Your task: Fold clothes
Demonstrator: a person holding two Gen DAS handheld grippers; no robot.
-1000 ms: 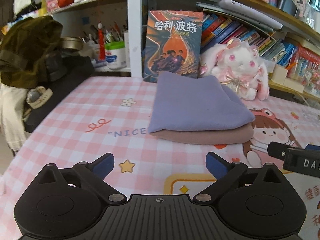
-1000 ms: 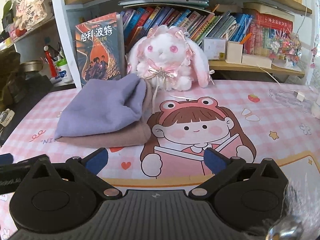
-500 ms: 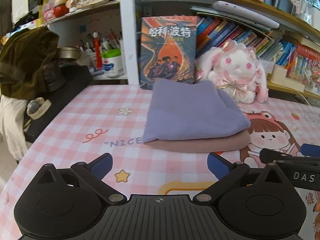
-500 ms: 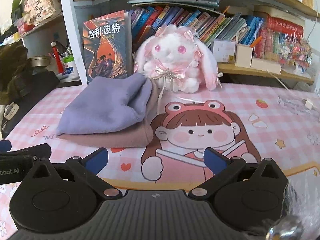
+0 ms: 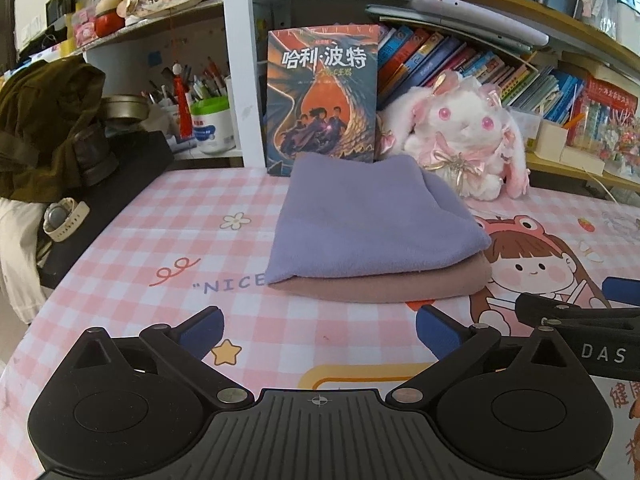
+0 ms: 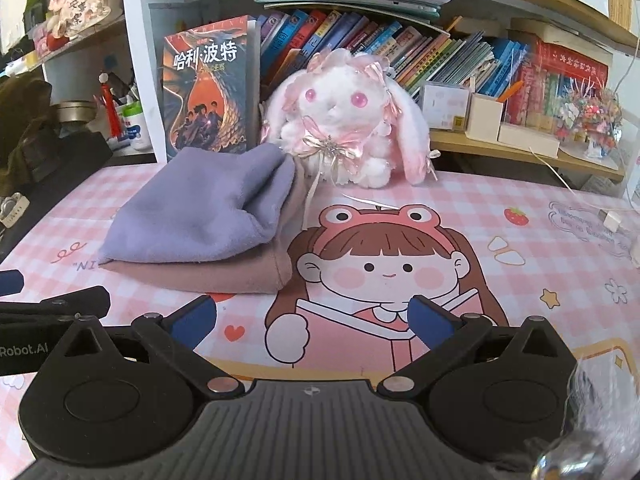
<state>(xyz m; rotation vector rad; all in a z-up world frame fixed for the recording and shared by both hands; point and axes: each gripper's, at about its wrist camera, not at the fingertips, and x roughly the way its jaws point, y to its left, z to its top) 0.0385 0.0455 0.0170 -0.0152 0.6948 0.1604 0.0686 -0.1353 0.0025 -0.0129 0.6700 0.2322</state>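
Left wrist view: the left gripper [image 5: 318,326] sits at 6 o'clock with its blue-tipped fingers [image 5: 202,326] spread wide and nothing between them. Just beyond, at centre, the folded purple cloth [image 5: 372,224] lies stacked on a folded pink cloth [image 5: 384,286] on the pink checked table mat [image 5: 188,236]. A book [image 5: 324,98] stands upright at 12 o'clock, right behind the stack, and a white plush rabbit [image 5: 460,140] sits at 2 o'clock beside it. A dark green bag [image 5: 44,120] fills 9 o'clock. The right gripper's black finger pokes in at 4 o'clock.

Right wrist view: the right gripper [image 6: 312,320] at 6 o'clock also has its fingers [image 6: 430,320] parted and empty, hovering over the cartoon girl [image 6: 384,264] printed on the mat [image 6: 540,208]. The purple cloth [image 6: 208,208] on the pink cloth [image 6: 208,276] lies at 10 o'clock, well clear of the fingers. The rabbit [image 6: 344,120] sits at 12 o'clock, touching the stack's far corner, with the book [image 6: 208,88] at 11 o'clock. The left gripper's finger enters at 9 o'clock.
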